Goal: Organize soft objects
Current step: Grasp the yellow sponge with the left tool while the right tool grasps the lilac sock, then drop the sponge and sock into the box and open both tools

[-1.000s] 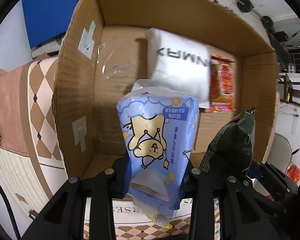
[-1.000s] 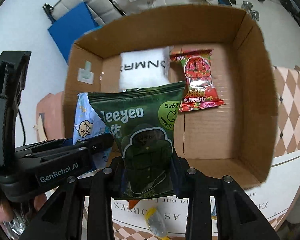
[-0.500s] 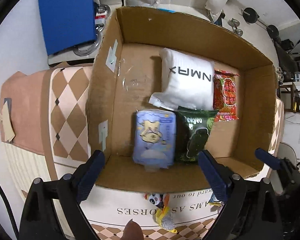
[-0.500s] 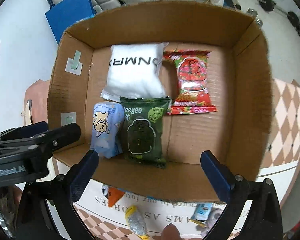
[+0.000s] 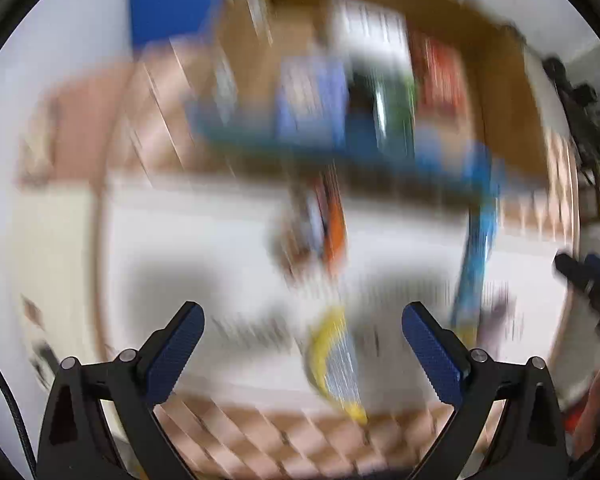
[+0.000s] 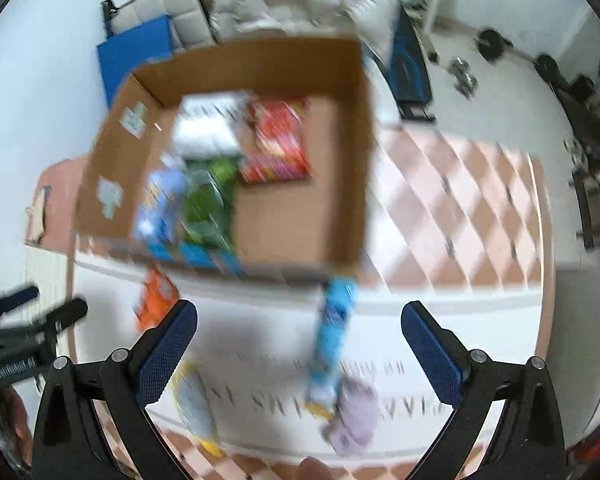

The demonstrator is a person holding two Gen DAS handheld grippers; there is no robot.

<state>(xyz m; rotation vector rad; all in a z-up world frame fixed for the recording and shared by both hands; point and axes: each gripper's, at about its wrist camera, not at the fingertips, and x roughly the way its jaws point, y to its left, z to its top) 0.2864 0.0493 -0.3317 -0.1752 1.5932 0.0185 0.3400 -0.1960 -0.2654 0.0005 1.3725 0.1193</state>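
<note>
Both views are motion-blurred. A cardboard box (image 6: 352,152) stands at the table's far edge and holds a white pack (image 6: 208,128), a red pack (image 6: 278,140), a green pack (image 6: 210,200) and a light blue pack (image 6: 160,204). The same box (image 5: 504,112) shows in the left wrist view. My left gripper (image 5: 302,320) is open and empty above the table, in front of a yellow-edged pack (image 5: 336,364). My right gripper (image 6: 298,316) is open and empty, with a bright blue pack (image 6: 332,336) and a lilac soft item (image 6: 354,412) between its fingers' line of sight.
An orange pack (image 6: 156,300) lies just before the box. A yellow-edged pack (image 6: 194,404) lies near my right gripper's left finger. The table carries a white cloth with pink checks (image 6: 452,200). The left gripper (image 6: 28,320) shows at the left of the right wrist view.
Both grippers let go of their packs, which now lie in the box. Both have since pulled back from the box over the table, still open.
</note>
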